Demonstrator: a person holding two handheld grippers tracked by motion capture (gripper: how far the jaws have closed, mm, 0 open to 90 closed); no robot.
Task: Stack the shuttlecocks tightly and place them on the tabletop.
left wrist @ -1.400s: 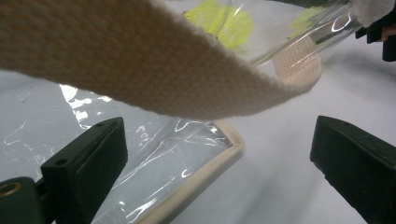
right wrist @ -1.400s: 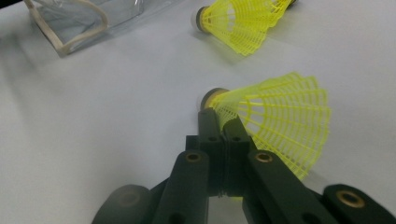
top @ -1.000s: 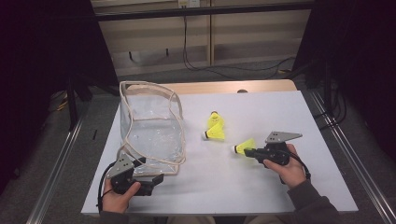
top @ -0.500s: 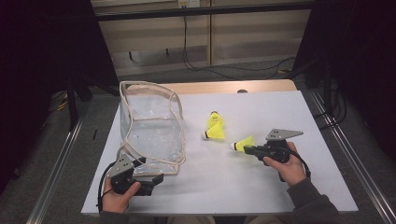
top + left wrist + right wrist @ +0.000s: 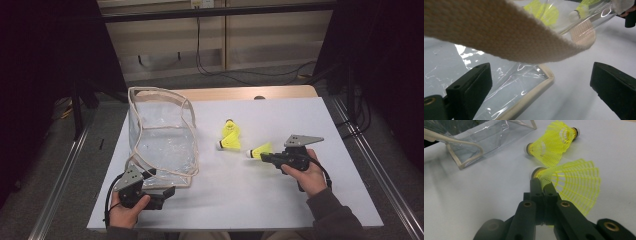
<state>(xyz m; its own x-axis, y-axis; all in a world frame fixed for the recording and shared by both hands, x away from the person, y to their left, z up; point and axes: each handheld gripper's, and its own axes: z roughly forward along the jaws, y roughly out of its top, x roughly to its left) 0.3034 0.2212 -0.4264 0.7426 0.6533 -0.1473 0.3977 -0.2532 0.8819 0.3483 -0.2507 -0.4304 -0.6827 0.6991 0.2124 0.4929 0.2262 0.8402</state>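
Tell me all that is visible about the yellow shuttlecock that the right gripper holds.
The held shuttlecock has a bright yellow skirt of net-like ribs, plastic by its look, flaring away from a pale rounded head with a dark band. The right gripper is shut on the skirt's narrow part near the head. It lies tilted, low over the white table; contact with the table cannot be told. It sits near the two loose shuttlecocks, apart from them.

High overview — two close gripper-mounted views

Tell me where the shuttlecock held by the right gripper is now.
In the high view, the held shuttlecock is right of centre over the white table, pinched by the right gripper, beside two loose shuttlecocks.
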